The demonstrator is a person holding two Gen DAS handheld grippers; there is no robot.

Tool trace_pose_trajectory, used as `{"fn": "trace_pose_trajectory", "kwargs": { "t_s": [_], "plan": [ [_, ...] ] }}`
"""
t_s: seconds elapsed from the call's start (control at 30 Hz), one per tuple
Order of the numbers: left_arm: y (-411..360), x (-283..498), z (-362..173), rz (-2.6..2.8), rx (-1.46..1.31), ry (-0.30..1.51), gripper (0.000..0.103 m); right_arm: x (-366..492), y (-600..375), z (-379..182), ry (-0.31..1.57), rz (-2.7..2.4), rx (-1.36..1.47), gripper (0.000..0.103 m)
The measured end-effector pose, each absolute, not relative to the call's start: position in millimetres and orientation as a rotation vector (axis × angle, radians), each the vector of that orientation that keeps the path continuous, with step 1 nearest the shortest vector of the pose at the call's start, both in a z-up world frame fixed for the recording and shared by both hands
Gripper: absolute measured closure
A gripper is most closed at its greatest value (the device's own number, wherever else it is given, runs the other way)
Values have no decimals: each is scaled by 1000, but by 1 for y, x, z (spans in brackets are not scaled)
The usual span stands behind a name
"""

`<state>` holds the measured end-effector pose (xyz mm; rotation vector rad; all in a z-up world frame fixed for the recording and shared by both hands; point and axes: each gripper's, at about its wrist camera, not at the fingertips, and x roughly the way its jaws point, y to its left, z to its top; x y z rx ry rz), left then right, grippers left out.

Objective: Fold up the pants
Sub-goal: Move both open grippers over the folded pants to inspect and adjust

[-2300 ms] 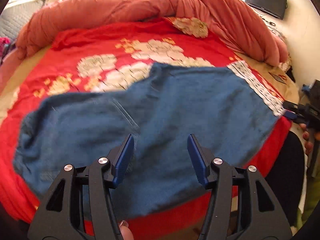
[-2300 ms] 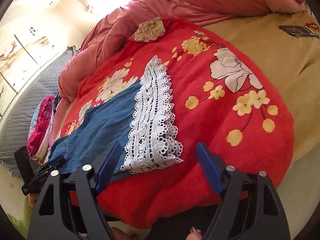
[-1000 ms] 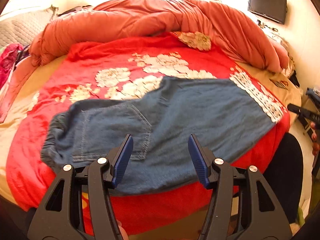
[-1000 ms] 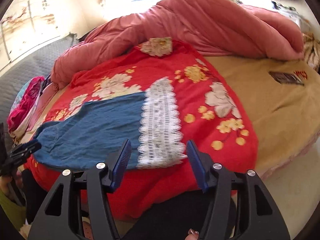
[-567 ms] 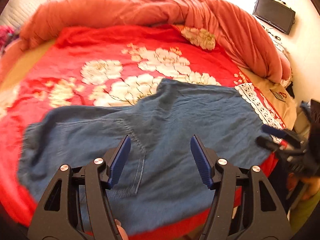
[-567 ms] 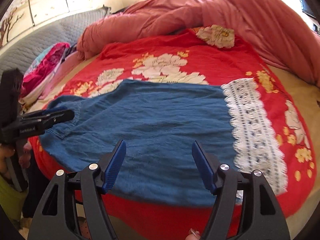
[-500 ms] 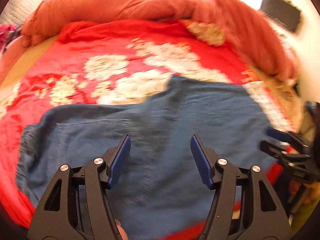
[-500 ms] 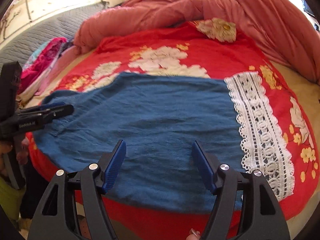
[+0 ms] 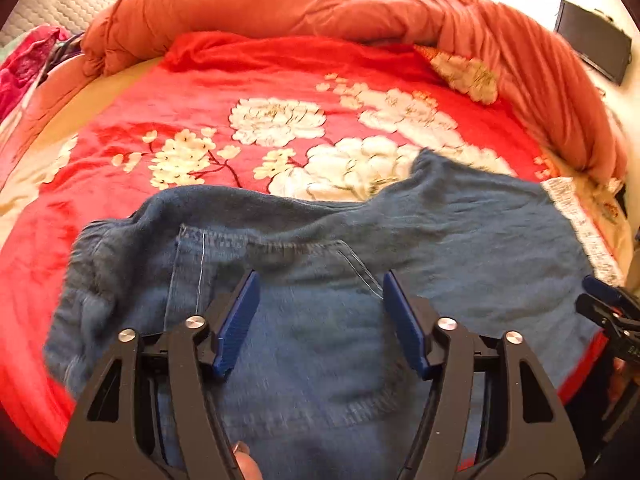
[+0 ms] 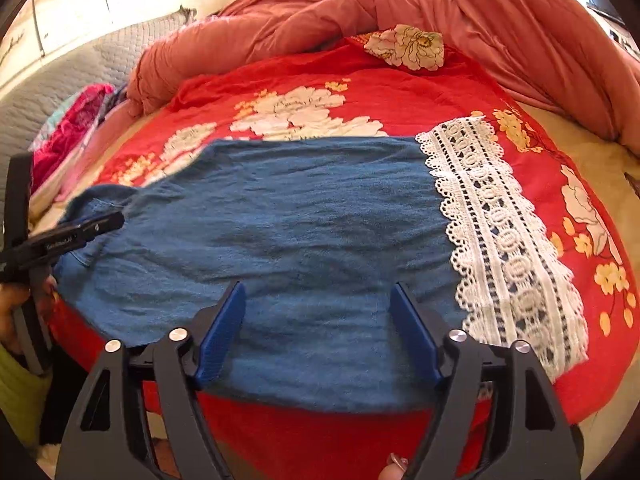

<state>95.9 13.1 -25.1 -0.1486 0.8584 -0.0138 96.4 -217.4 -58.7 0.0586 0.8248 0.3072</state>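
Since the pants (image 10: 304,240) lie spread flat across the near edge of the red blanket (image 9: 256,68), waist left and lace hem (image 10: 504,240) right, a fold looks ready to start. The left gripper (image 9: 318,316) hovers over the back pocket and the right gripper (image 10: 316,332) over the leg, jaws wide and empty, probably to grab the near edge.

Under my fingers is a bed (image 10: 600,168) with a tan sheet; a red floral blanket (image 10: 400,96) lies on it, blue lace-hemmed denim pants (image 10: 304,216) spread flat atop, a rumpled salmon-pink quilt (image 9: 280,4) behind.

Both the left tool (image 9: 318,286) and right tool (image 10: 318,296) hover level with jaws spread wide.
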Motion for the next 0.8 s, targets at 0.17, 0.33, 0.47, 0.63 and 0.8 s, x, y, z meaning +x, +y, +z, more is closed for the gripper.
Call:
{"fn": "trace_pose_trajectory", "kwargs": {
  "t_s": [0.17,0.33,0.47,0.63,0.8],
  "plan": [
    [-6,80,-5,-60,-122,830,40,81,-230,-41,780,288,96,22],
    [-27,72,13,-105,-98,802,33,66,-242,-22,721,270,110,18],
    [-46,71,26,-146,-74,783,31,57,-257,-12,681,236,131,13],
    [-73,80,36,-206,-40,773,25,47,-277,-5,646,178,169,10],
    [-102,93,41,-257,9,771,21,41,-294,-5,631,129,208,8]
  ]
}}
